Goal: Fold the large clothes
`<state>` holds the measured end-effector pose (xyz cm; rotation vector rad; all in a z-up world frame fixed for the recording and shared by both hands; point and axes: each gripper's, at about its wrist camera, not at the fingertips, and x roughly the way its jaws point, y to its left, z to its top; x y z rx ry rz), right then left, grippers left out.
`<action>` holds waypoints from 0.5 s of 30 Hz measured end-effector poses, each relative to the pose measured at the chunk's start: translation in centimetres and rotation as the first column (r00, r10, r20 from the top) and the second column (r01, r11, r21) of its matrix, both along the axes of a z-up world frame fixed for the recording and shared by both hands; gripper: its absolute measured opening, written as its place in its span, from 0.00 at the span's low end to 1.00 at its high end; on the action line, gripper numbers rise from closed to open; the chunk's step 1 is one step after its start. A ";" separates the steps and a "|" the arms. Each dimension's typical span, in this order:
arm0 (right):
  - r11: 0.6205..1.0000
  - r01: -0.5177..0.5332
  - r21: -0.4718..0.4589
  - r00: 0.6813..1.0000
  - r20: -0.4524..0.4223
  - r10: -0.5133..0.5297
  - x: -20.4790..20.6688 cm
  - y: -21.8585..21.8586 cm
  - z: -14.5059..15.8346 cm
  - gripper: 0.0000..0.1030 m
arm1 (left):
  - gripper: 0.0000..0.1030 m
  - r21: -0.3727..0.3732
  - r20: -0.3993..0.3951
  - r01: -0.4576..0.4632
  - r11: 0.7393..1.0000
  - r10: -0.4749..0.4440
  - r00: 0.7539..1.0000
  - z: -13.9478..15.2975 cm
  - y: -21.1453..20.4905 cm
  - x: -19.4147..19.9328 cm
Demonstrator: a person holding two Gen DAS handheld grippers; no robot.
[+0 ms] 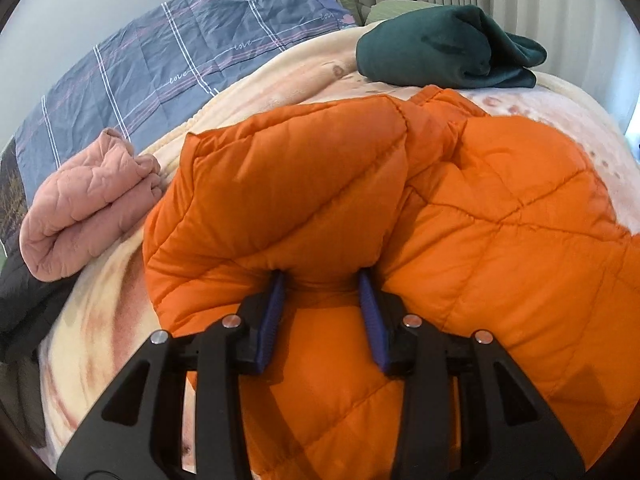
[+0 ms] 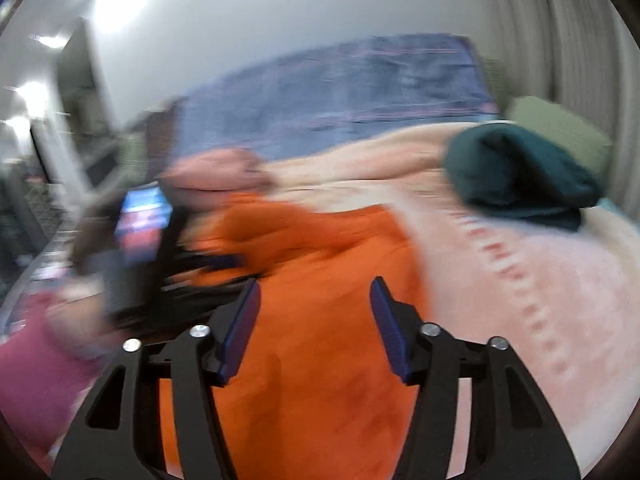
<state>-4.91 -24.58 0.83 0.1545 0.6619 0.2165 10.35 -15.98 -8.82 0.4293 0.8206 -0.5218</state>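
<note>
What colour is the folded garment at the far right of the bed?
Dark green, clearest in the left wrist view.

left gripper point(image 1: 322, 278): jaws clamped | right gripper point(image 2: 316, 292): jaws apart, empty

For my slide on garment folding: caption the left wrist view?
Left tool pinches a fold of the orange quilted jacket on the bed, pink and green folded clothes beyond.

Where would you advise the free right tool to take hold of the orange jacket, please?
Probably the orange jacket's flat quilted panel, at its far edge near the dark green garment, coming from above. The left tool already pinches the raised fold, so the right tool, open and empty, likely suits that free edge.
</note>
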 end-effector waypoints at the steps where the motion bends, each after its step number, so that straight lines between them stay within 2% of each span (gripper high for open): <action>1: 1.000 -0.012 0.002 1.000 -0.019 0.012 -0.5 0.4 -0.5 0.41 | 0.37 0.000 0.004 0.000 1.000 0.000 1.000 0.0 0.0 -0.1; 2: 1.000 0.000 -0.023 0.997 -0.074 -0.002 -0.6 0.8 -2.0 0.36 | 0.38 -0.006 0.005 0.000 1.000 0.000 1.000 0.0 0.0 -0.1; 3: 0.998 0.021 -0.052 0.989 -0.145 -0.029 -0.1 0.9 -4.3 0.35 | 0.38 -0.016 0.005 0.002 1.000 -0.002 1.000 0.0 0.1 -0.1; 4: 0.999 0.026 -0.034 0.984 -0.174 -0.031 0.2 0.7 -6.4 0.35 | 0.38 -0.031 0.004 0.005 0.999 -0.005 1.000 0.0 0.3 -0.2; 5: 0.999 0.035 -0.007 0.985 -0.167 -0.036 0.1 0.3 -7.9 0.35 | 0.38 -0.046 0.002 0.007 0.999 -0.007 1.000 0.0 0.4 -0.3; 7: 0.998 0.055 -0.006 0.986 -0.157 -0.055 0.0 0.4 -8.3 0.35 | 0.38 -0.043 0.006 0.009 0.999 -0.009 1.000 -0.1 0.4 -0.3; 10: 0.993 0.080 -0.086 0.985 -0.145 -0.091 -0.2 1.9 -8.2 0.35 | 0.38 -0.034 0.015 0.006 0.999 -0.006 1.000 0.0 0.3 -0.4; 12: 0.993 0.080 -0.088 0.984 -0.152 -0.093 -0.2 2.0 -8.1 0.36 | 0.39 -0.044 0.007 -0.011 0.999 0.011 1.000 0.8 0.4 -0.4; 14: 0.995 0.083 -0.049 0.983 -0.161 -0.090 -0.3 1.6 -8.3 0.36 | 0.42 -0.084 -0.029 -0.040 0.996 0.038 0.999 1.9 0.7 -0.2; 15: 0.996 0.085 -0.028 0.983 -0.162 -0.088 -0.5 1.5 -8.4 0.37 | 0.43 -0.149 -0.063 -0.040 0.988 0.031 0.998 3.1 0.9 -0.3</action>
